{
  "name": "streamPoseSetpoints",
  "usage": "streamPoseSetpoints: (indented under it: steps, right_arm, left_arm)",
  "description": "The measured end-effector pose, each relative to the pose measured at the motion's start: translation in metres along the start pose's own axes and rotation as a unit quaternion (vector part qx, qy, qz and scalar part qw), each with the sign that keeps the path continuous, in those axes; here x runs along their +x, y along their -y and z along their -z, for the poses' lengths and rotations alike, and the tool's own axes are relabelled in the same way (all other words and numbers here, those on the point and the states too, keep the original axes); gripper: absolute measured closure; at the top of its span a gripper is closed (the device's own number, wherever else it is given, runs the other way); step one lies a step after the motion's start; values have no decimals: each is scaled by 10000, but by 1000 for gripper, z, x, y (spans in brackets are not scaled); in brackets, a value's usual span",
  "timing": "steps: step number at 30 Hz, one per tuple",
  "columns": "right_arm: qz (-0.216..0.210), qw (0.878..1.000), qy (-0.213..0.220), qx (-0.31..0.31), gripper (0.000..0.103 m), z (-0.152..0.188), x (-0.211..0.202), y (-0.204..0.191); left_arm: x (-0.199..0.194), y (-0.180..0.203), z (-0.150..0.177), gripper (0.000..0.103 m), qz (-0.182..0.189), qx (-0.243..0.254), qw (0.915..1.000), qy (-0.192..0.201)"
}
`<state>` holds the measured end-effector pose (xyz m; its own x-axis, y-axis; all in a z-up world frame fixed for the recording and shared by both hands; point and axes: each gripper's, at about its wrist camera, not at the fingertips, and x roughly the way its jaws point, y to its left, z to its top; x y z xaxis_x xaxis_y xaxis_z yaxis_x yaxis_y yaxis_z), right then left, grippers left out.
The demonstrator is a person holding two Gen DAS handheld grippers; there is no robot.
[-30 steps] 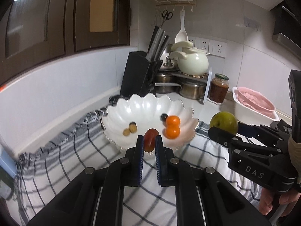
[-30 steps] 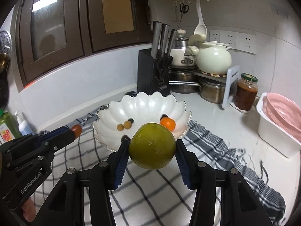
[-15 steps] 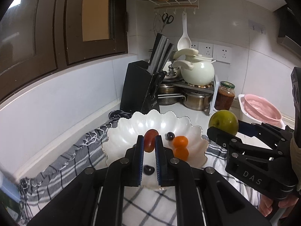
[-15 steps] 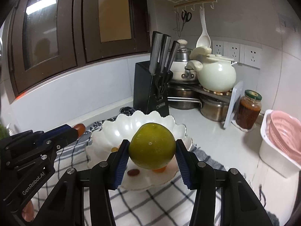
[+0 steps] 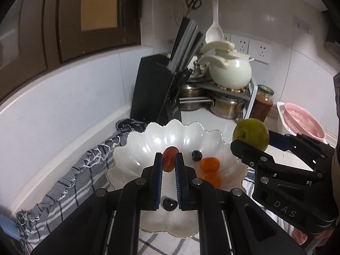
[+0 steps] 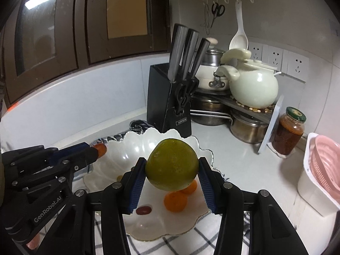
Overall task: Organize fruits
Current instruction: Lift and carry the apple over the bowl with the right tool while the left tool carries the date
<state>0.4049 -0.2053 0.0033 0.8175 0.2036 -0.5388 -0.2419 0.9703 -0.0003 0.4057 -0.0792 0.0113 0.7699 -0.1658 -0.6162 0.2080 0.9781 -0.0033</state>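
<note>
Grippers first: the left gripper (image 5: 169,165) points forward and slightly down over the near half of the white scalloped bowl (image 5: 136,146), its jaws drawn almost together on a small red oval fruit (image 5: 169,158) held clear above the bowl floor. Beside it, over the bowl's right rim, the right gripper (image 6: 172,170) is level, its jaws spread wide around a green round citrus fruit (image 6: 172,167) clamped between the blue pads. Under the left jaws a dark cherry (image 5: 169,204) lies in the bowl; farther in sit two small orange citrus fruits (image 5: 209,165), touching, and a dark grape (image 5: 196,155). The bowl rests on a checked cloth (image 5: 70,193). Behind it stand a black knife block (image 5: 156,93), steel pots, a pale ceramic pot (image 5: 230,72) and a sauce jar (image 5: 262,103)
</note>
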Motion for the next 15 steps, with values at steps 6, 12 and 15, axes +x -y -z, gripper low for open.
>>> streamPoseSetpoints:
  steps: [6, 12, 15]
  right_arm:
    - [45, 9996, -266, -116, 53, -5, 23, -1]
    - [8, 9982, -588, -121, 53, -7, 46, 1]
    - [-26, 9970, -763, -92, 53, -7, 58, 2]
  left_arm:
    - [30, -5, -4, 90, 23, -4, 9993, -385]
    - [58, -9, -7, 90, 41, -59, 9969, -785]
    - [70, -11, -7, 90, 59, -78, 9952, -973]
